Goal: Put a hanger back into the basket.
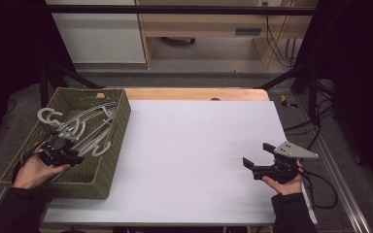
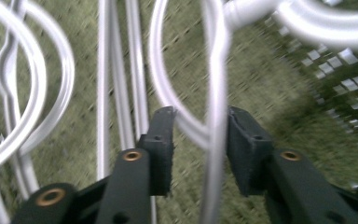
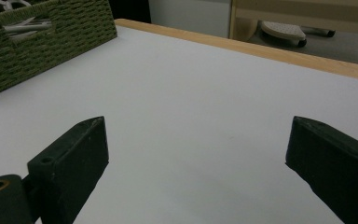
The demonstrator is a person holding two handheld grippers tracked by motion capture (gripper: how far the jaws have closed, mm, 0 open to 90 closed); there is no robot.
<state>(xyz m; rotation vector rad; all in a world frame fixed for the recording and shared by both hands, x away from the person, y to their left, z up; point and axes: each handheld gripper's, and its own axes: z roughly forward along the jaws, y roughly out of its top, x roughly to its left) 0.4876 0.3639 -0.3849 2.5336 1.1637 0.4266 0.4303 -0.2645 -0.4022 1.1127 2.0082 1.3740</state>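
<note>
White counter (image 1: 194, 155) bare ahead of your right tool (image 1: 260, 160), jaws spread wide, parked idle. Your left tool (image 2: 200, 128) down in green basket (image 1: 108, 145), jaws part-spread, white hanger (image 2: 214, 140) wire between pads, no pinch yet; lined up for pickup.

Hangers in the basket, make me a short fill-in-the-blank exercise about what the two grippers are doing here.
1. The white hangers lie inside a woven ____ basket.
2. The left gripper has a thin hanger rod between its jaws, with a visible ____ on each side of it.
3. The right gripper hovers over the white table with its jaws ____.
4. The basket sits at the table's ____ edge in the high view.

Missing words: green; gap; open; left
</note>
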